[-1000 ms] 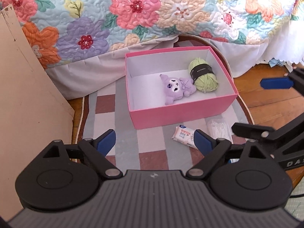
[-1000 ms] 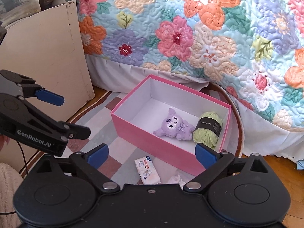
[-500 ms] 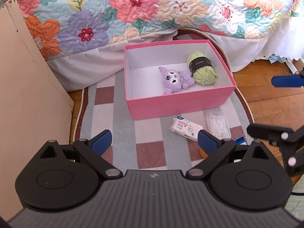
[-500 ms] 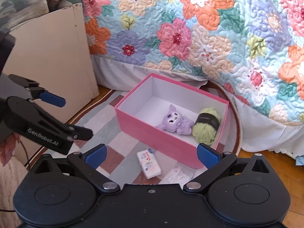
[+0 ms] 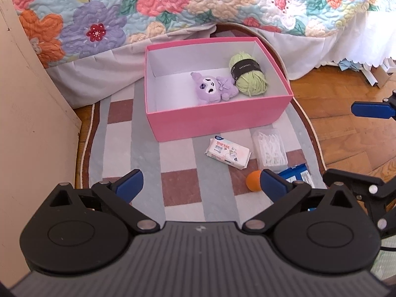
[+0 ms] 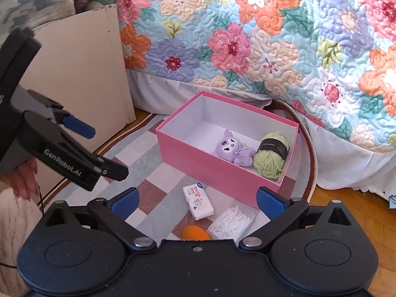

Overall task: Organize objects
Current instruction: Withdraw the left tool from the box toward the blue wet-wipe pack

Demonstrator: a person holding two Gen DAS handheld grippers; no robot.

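Left gripper (image 5: 200, 182) agape; box (image 5: 217, 120) crosswise.

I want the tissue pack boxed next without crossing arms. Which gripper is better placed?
Probably the right gripper: the tissue pack lies between its open jaws, just ahead. From the left gripper, also open and empty, the pack sits farther ahead, right of centre. The pink box is close behind it.

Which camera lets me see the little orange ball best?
The left wrist view: there most of the orange ball shows on the rug, with only its right edge behind a blue fingertip. In the right wrist view only the ball's top shows above the gripper body.
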